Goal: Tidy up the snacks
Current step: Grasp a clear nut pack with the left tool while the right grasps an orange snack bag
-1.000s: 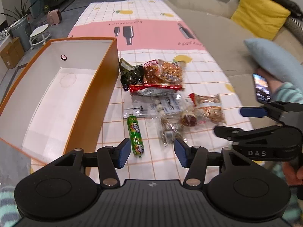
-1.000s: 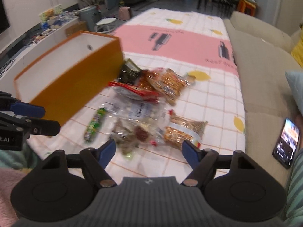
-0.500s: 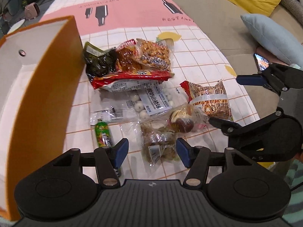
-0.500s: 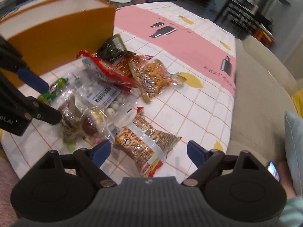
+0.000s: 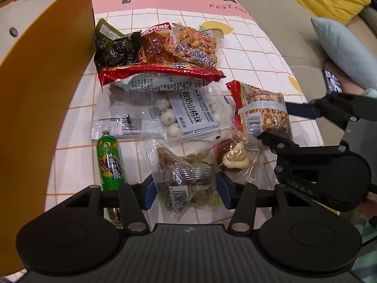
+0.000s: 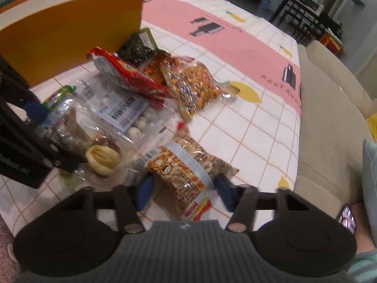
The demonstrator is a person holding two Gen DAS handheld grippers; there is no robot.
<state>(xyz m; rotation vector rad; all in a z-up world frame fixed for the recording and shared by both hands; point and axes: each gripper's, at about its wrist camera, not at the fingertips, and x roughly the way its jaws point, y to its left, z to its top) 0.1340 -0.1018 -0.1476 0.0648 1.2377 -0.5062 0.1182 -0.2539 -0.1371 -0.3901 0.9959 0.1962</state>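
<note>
Snacks lie heaped on your checked tablecloth (image 5: 254, 47) beside the orange box (image 5: 47, 75). Your left gripper (image 5: 185, 188) has just closed onto the clear packet (image 5: 186, 179); your right gripper (image 6: 183, 189) has just closed around the orange-brown packet (image 6: 188, 172).
</note>
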